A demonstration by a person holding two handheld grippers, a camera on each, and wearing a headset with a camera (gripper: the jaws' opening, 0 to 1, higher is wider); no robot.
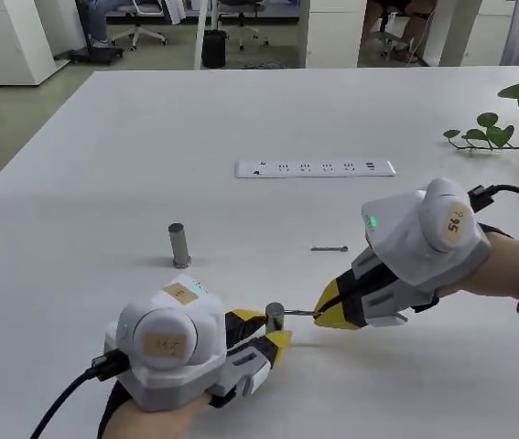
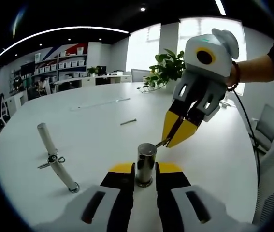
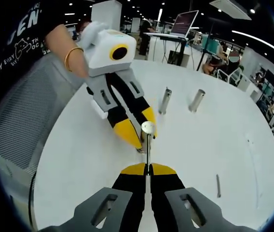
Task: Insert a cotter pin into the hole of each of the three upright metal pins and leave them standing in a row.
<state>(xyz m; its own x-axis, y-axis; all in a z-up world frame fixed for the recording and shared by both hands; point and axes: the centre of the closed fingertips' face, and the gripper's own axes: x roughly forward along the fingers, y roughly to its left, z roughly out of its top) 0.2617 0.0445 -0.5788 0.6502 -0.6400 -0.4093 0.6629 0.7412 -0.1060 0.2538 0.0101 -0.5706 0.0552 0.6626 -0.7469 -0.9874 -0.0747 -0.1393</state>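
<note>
Low in the centre of the head view, our left gripper (image 1: 264, 329) pinches an upright metal pin (image 1: 275, 317) between its jaws on the white table (image 1: 241, 110). Just right of it, our right gripper (image 1: 321, 311) is pressed together on a cotter pin (image 1: 301, 313), whose tip reaches the metal pin near its top. Up and left we see a second metal pin (image 1: 178, 245) standing, and a loose cotter pin (image 1: 329, 248) lies right of centre.
</note>
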